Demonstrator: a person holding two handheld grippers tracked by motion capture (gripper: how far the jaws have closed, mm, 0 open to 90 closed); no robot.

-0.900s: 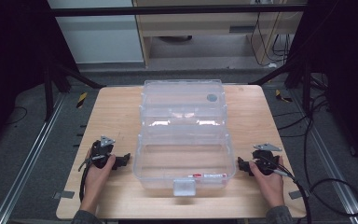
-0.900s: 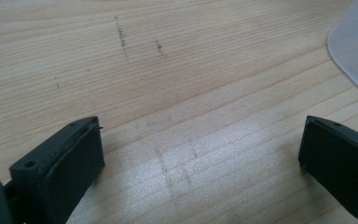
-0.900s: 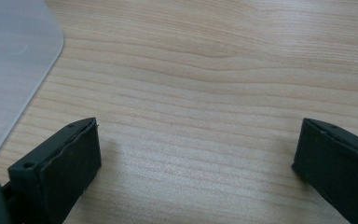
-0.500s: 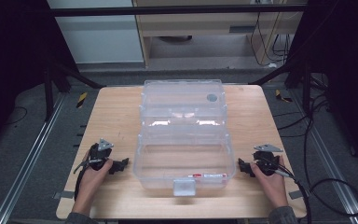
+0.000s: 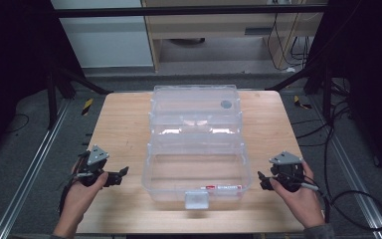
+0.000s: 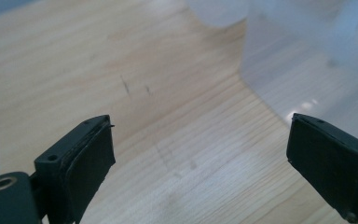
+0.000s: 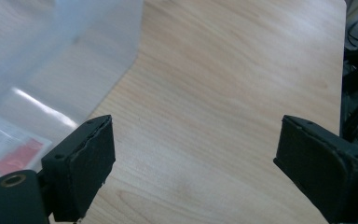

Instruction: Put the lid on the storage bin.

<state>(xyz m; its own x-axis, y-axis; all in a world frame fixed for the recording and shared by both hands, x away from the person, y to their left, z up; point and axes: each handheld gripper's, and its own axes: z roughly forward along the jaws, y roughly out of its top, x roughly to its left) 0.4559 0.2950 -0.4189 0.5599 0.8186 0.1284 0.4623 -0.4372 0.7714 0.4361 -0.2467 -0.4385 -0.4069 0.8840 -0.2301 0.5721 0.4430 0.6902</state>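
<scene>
A clear plastic box [image 5: 196, 169] lies opened out in the middle of the wooden table [image 5: 124, 124], its lid [image 5: 195, 107] folded back toward the far side. A white latch [image 5: 196, 199] and a red-and-white label [image 5: 221, 188] mark its near wall. My left gripper [image 5: 121, 175] is held just left of the box, open, its jaws wide over bare wood [image 6: 200, 163]. Right of the box is my right gripper [image 5: 261, 181], also open with nothing between its pads [image 7: 193, 168]. The box wall [image 6: 307, 79] shows blurred at the upper right of the left gripper view, and the box with its label [image 7: 14, 156] shows at the left of the right gripper view.
Dark floor, metal rails and loose cables [image 5: 358, 199] surround the table. A cabinet [image 5: 214, 25] stands beyond the far edge. Bare wood lies on both sides of the box.
My left hand has drawn back a little toward the near left corner of the table. The right hand has hardly shifted. The box has not moved.
</scene>
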